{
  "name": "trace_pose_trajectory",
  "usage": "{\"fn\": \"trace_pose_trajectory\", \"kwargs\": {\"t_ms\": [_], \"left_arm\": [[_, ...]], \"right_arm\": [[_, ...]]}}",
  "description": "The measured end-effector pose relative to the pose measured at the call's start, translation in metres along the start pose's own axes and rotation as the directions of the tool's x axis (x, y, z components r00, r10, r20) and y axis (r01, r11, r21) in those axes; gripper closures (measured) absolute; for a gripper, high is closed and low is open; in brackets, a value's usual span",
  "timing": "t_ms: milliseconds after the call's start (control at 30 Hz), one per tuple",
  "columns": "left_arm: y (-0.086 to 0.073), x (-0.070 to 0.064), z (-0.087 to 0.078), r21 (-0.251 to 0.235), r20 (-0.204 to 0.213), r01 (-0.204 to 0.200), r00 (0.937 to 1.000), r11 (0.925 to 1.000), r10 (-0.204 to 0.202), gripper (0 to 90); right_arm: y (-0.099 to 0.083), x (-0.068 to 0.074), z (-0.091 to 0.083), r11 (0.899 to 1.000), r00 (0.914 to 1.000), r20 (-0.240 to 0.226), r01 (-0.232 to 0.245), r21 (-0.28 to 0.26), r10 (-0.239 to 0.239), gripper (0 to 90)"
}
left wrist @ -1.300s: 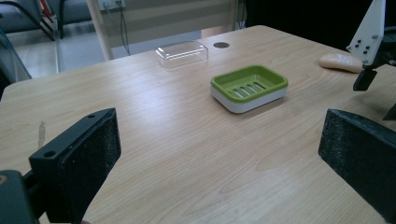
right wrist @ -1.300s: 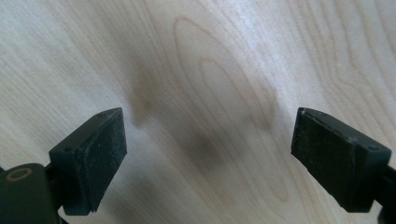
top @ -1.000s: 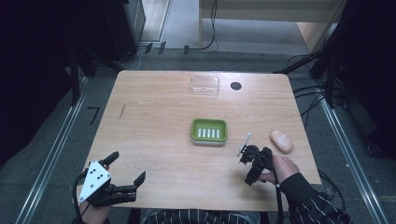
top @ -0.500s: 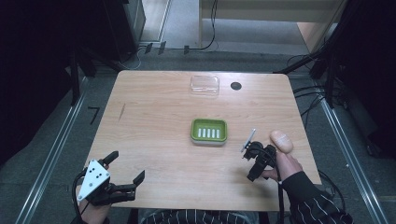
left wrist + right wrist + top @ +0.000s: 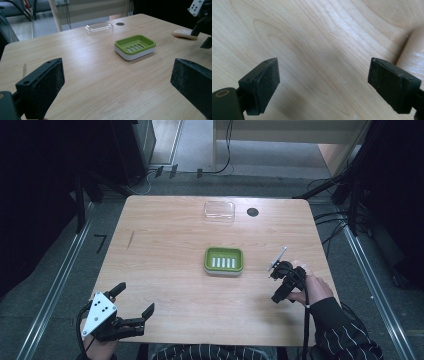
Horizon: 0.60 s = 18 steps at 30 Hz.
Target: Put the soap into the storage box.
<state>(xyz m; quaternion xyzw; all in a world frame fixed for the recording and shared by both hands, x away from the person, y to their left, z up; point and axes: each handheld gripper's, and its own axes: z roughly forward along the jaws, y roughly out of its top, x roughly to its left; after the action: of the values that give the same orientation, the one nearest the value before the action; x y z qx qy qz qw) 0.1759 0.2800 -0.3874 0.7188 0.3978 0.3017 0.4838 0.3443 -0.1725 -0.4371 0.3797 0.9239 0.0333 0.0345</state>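
Soap dish [image 5: 224, 260], green, sits mid-table [image 5: 165, 235]. Left gripper [image 5: 134, 306] at near-left corner, jaws spread, empty. Right gripper [image 5: 285, 282] jaws spread, empty; its own view catches a pale bar [image 5: 412, 56] beside one jaw, which the left gripper view [image 5: 184, 33] confirms.

Laboratory recording station: wooden desk [image 5: 170, 250] on grey floor, metal rails [image 5: 57, 280] at 9 and 3 o'clock, cables [image 5: 227, 155] at 12 o'clock, dark surroundings.
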Motion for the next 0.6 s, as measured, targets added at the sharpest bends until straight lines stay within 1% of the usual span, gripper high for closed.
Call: {"fn": "trace_pose_trajectory", "kwargs": {"t_ms": [33, 67, 100, 200, 300, 500, 567, 600], "left_arm": [[0.000, 0.000, 0.000, 0.000, 0.000, 0.000, 1.0000, 1.0000, 0.000, 0.0], [0.000, 0.000, 0.000, -0.003, -0.002, 0.001, 1.0000, 1.0000, -0.001, 0.0], [0.000, 0.000, 0.000, -0.003, -0.002, 0.001, 1.0000, 1.0000, -0.001, 0.0], [0.000, 0.000, 0.000, 0.001, -0.004, -0.001, 1.0000, 1.0000, 0.001, 0.0], [0.000, 0.000, 0.000, -0.004, -0.005, 0.003, 1.0000, 1.0000, -0.003, 0.0], [0.000, 0.000, 0.000, 0.001, -0.003, -0.003, 1.0000, 1.0000, 0.003, 0.0], [0.000, 0.000, 0.000, -0.001, -0.003, 0.001, 1.0000, 1.0000, -0.001, 0.0], [0.000, 0.000, 0.000, 0.001, -0.002, -0.002, 1.0000, 1.0000, 0.002, 0.0]], "right_arm": [[0.000, 0.000, 0.000, 1.000, 1.0000, 0.000, 0.000, 0.000, 0.000, 11.1], [0.000, -0.004, -0.001, 1.000, 1.0000, 0.003, -0.008, 0.000, 0.008, 11.1], [0.000, -0.004, -0.001, 1.000, 1.0000, 0.003, -0.008, 0.000, 0.008, 11.1], [0.000, -0.010, -0.003, 1.000, 0.9998, 0.002, -0.018, -0.011, 0.018, 11.1], [0.001, -0.011, -0.004, 1.000, 0.9997, 0.007, -0.024, -0.011, 0.024, 11.1], [0.004, -0.013, -0.005, 1.000, 0.9996, 0.012, -0.026, -0.014, 0.026, 11.1], [0.005, -0.015, -0.007, 1.000, 0.9996, 0.012, -0.027, -0.012, 0.027, 11.1], [0.005, -0.019, -0.008, 1.000, 0.9995, 0.015, -0.028, -0.011, 0.028, 11.1]]}}
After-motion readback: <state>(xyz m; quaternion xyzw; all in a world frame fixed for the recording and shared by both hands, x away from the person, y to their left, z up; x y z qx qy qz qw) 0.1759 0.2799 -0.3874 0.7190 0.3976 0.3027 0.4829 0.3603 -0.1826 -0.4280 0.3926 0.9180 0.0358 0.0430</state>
